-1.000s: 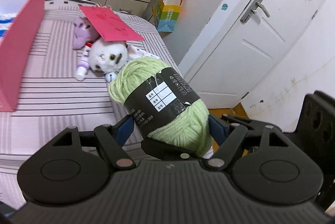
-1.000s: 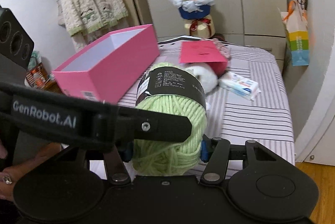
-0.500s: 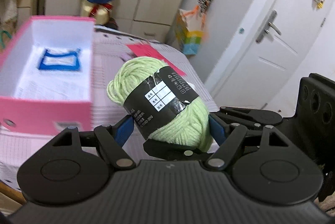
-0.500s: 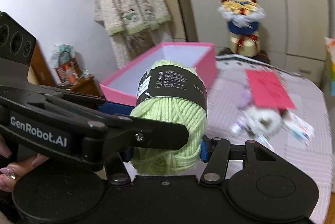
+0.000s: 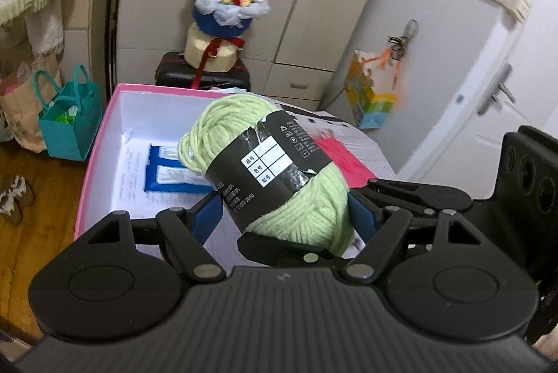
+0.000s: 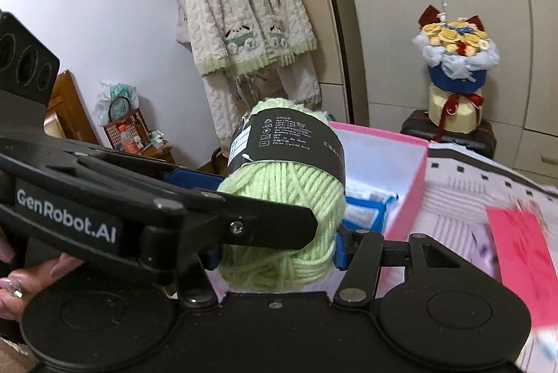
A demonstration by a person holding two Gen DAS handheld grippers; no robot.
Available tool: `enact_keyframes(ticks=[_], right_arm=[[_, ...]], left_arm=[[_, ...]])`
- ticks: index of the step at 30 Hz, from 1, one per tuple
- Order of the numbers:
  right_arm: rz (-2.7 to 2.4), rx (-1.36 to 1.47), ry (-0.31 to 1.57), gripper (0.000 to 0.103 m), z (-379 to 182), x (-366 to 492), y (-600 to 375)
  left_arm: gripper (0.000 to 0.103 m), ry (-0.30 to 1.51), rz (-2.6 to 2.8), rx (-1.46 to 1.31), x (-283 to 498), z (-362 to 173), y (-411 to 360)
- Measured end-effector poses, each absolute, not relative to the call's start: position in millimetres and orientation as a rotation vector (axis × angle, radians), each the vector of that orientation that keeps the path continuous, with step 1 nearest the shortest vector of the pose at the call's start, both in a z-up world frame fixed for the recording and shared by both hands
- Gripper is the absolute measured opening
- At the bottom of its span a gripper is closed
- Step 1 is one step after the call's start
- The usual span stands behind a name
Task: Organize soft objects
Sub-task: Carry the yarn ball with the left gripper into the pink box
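Green yarn ball point(image 5: 279, 170) clamped by left gripper point(image 5: 286, 216) and right gripper point(image 6: 279, 251) together, jaws pressed on it, above open pink box point(image 5: 101, 143).

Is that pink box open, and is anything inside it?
Open: the pink box has no lid on, and its white inside shows. It is not empty: a blue-edged packet lies on its floor.
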State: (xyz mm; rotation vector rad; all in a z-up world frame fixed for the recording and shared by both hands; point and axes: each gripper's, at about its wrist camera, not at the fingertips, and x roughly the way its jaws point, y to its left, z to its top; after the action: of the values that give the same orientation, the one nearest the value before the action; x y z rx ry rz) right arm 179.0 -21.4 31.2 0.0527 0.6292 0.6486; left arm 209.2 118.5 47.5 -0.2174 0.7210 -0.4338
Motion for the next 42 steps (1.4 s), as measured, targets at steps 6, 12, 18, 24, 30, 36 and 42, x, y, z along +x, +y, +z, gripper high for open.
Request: enact_keyframes(ticks=[6,12,18,24,30,36,42], right_arm=[[0.664,0.035,0.710,0.062,12,247,-2],[0.687,-0.041,0.769,0.062,-9,290,18],[0.750,-0.127,0.792,0.067,-19,310,21],[0.837,-0.181,0.788,0.068,-22,313,19],[0.874,-0.215,0.757,0.064,-25,310,23],[0.865,-0.166,0.808,0.070,-28,321,26],[0.874,-0.219,0.816,0.070,-28,321,35]], left_arm=[[0.077,0.794,-0.408,-0.254,275,27,144],[0.077,0.874,-0.386,-0.247,329,4,155],[0.077,0.906,-0.404,-0.194,351,-6,153],[0.077,0.916,-0.420,-0.127,352,-8,152],[0.077,0.887,-0.424,-0.028,349,-6,146],[0.079,0.886,-0.377,-0.026,351,-7,150],[0.079,0.872,-0.316,-0.023,350,-9,154]])
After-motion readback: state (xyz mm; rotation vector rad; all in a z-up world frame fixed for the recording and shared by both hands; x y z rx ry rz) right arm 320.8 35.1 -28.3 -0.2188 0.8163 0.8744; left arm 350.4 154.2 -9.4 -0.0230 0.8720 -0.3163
